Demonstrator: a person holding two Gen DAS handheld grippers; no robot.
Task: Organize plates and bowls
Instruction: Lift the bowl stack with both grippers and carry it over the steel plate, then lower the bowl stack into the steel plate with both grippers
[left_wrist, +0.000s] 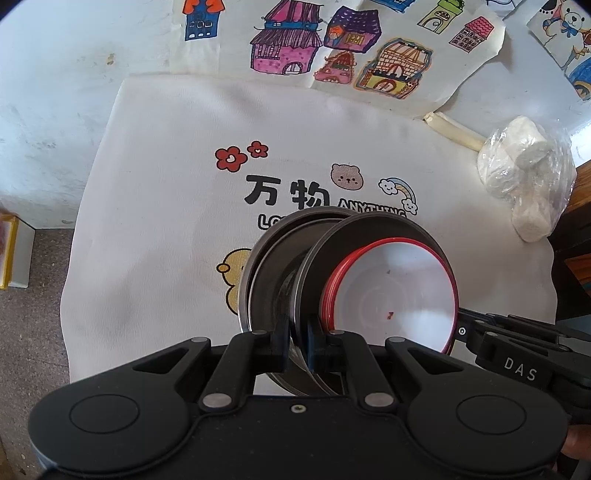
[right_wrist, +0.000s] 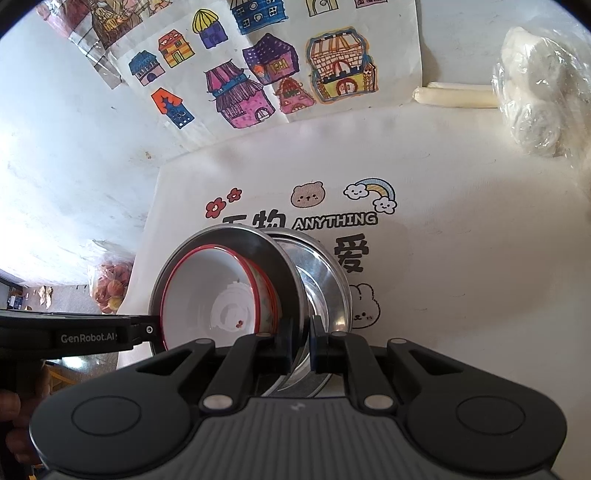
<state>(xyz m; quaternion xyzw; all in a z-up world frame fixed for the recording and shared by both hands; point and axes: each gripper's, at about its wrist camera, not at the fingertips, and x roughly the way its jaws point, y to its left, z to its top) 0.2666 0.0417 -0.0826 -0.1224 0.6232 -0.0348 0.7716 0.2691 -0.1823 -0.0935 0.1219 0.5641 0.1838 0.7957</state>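
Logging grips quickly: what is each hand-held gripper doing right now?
Left hand-held gripper: closed on the steel plate rim.
Right hand-held gripper: closed on the same plate's opposite rim.

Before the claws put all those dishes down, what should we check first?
1. Left claw pinching the steel plate's rim: ok.
2. Right claw pinching the same stack of shiny steel plates: ok.
3. White bowl with the red rim sitting inside the plate: ok.
4. Stack level: not ok, it looks tilted.
5. White printed cloth under the stack free of other dishes: ok.
6. Plastic bag of white lumps away from the stack: ok.
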